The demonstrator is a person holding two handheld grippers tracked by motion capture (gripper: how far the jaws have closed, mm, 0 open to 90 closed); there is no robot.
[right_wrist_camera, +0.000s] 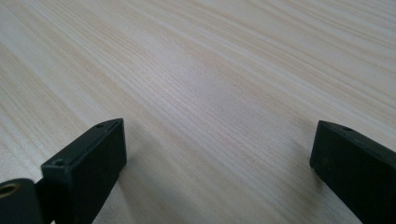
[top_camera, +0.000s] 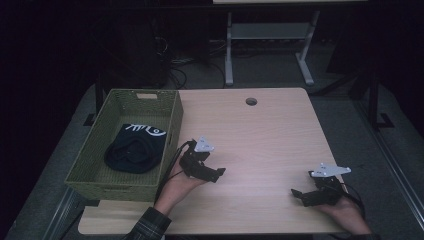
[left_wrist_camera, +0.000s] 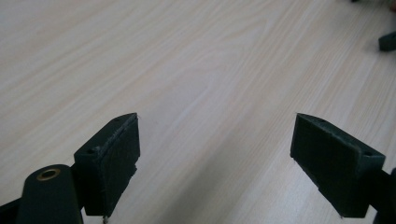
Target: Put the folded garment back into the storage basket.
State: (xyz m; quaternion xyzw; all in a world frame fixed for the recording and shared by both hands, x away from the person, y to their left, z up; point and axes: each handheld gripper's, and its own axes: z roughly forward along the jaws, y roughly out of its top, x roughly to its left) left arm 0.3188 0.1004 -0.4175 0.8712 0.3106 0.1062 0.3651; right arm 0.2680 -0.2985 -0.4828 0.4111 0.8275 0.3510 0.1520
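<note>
Where the wooden table (top_camera: 260, 145) meets its left edge, a green woven basket (top_camera: 90, 172) stands, its long side just beside the tabletop's rim.

Item: dark garment (top_camera: 135, 149), black with a white printed mark, bundled loosely on the basket floor, toward the near right part. Touched by neither tool.

Item: left gripper (top_camera: 218, 173), held in the person's left hand (top_camera: 180, 187), low over the table just right of the basket's near corner, tips pointing right. Jaws released, standing wide apart; in the left gripper view (left_wrist_camera: 215, 140) bare wood grain lies between the pads, nothing gripped. Grey three-cornered plate on top; cable trailing back along the basket wall.

Item: right gripper (top_camera: 297, 195), held in the person's right hand (top_camera: 347, 212), near the table's near right corner, tips pointing left toward the other tool, well apart from it. Jaws released and spread; in the right gripper view (right_wrist_camera: 217, 149) empty tabletop lies between them.

Item: round cable hole (top_camera: 251, 101) in the tabletop, at the far edge.

Item: plaid sleeve (top_camera: 147, 226) on the left forearm, at the table's near edge.
</note>
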